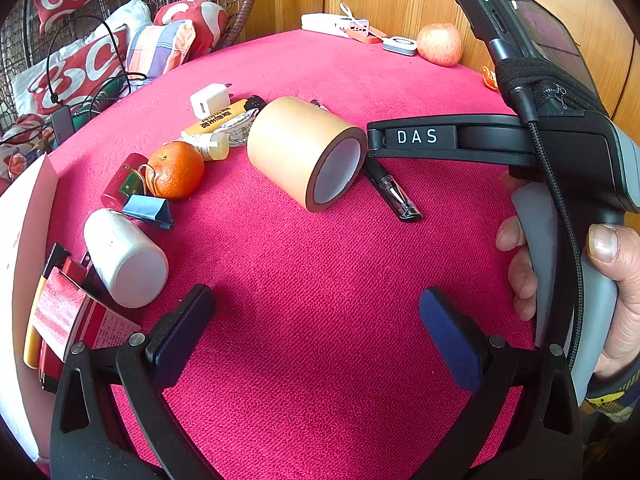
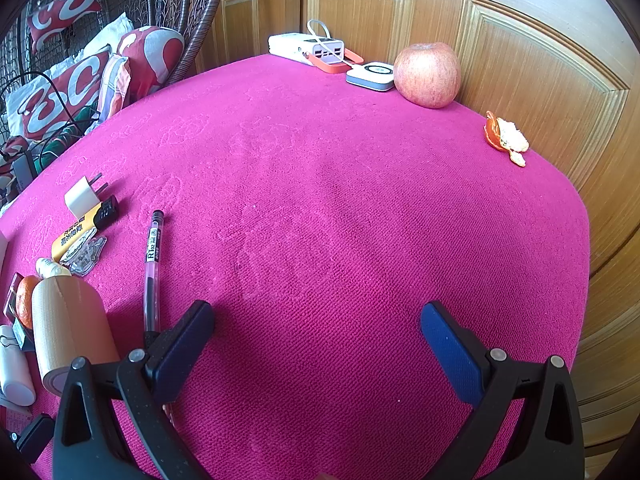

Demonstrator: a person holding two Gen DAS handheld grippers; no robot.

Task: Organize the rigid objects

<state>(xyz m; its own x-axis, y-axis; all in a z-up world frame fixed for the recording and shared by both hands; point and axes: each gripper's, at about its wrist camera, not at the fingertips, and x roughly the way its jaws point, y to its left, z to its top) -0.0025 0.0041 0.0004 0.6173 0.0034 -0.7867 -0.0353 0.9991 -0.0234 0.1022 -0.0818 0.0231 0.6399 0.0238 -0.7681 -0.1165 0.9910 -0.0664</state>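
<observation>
A tan tape roll [image 1: 300, 148] lies on its side on the pink cloth; it also shows at the left of the right wrist view [image 2: 68, 332]. A clear pen [image 1: 394, 194] lies beside it and shows in the right wrist view [image 2: 152, 268]. A mandarin [image 1: 176, 170], white bottle [image 1: 124, 258], blue binder clip [image 1: 150, 210], white charger [image 1: 210, 100] and yellow tube [image 1: 218, 118] lie at the left. My left gripper [image 1: 316, 320] is open above bare cloth, near the roll. My right gripper [image 2: 316, 328] is open, its body [image 1: 520, 140] to the right of the roll.
A red apple [image 2: 426, 74], a white power bank [image 2: 306, 48], a small white device [image 2: 370, 76] and orange peel [image 2: 506, 138] sit at the table's far edge by the wooden doors [image 2: 520, 40]. Cushions and cables lie on the wicker chair [image 2: 80, 80] to the left. Red packets [image 1: 68, 320] lie near left.
</observation>
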